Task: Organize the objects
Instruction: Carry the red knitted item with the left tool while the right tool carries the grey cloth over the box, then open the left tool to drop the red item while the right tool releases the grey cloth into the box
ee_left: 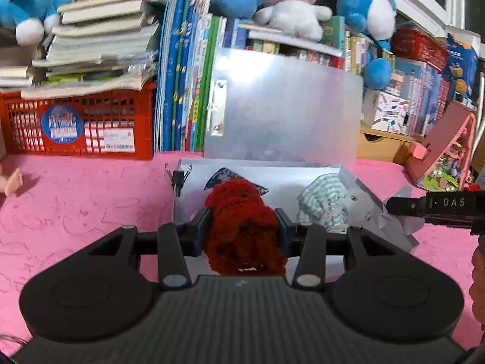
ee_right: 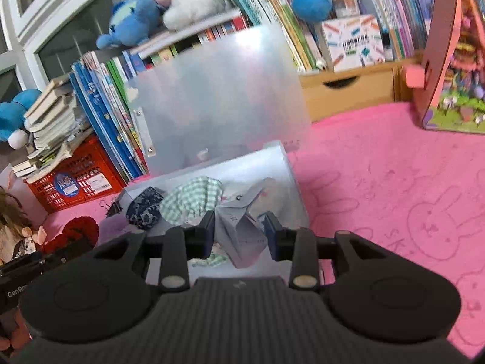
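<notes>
My left gripper [ee_left: 242,226] is shut on a red woolly yarn piece [ee_left: 242,212], held just in front of the near wall of a translucent plastic box [ee_left: 257,168]. The box's lid [ee_left: 288,106] stands open at the back. Inside lie a dark blue patterned cloth [ee_left: 222,176] and a green checked cloth [ee_left: 324,197]. My right gripper [ee_right: 239,232] is shut on a grey folded paper figure [ee_right: 242,227] over the box's [ee_right: 288,182] near right part. In the left wrist view the right gripper's [ee_left: 394,206] tip comes in from the right edge.
A pink mat [ee_right: 394,182] covers the surface. A red crate [ee_left: 75,127] under stacked books, upright books [ee_left: 182,75] and plush toys [ee_left: 288,9] line the back. A pink toy house [ee_right: 448,60] stands at right, a binder clip [ee_left: 178,179] by the box, and a doll [ee_right: 18,230] at left.
</notes>
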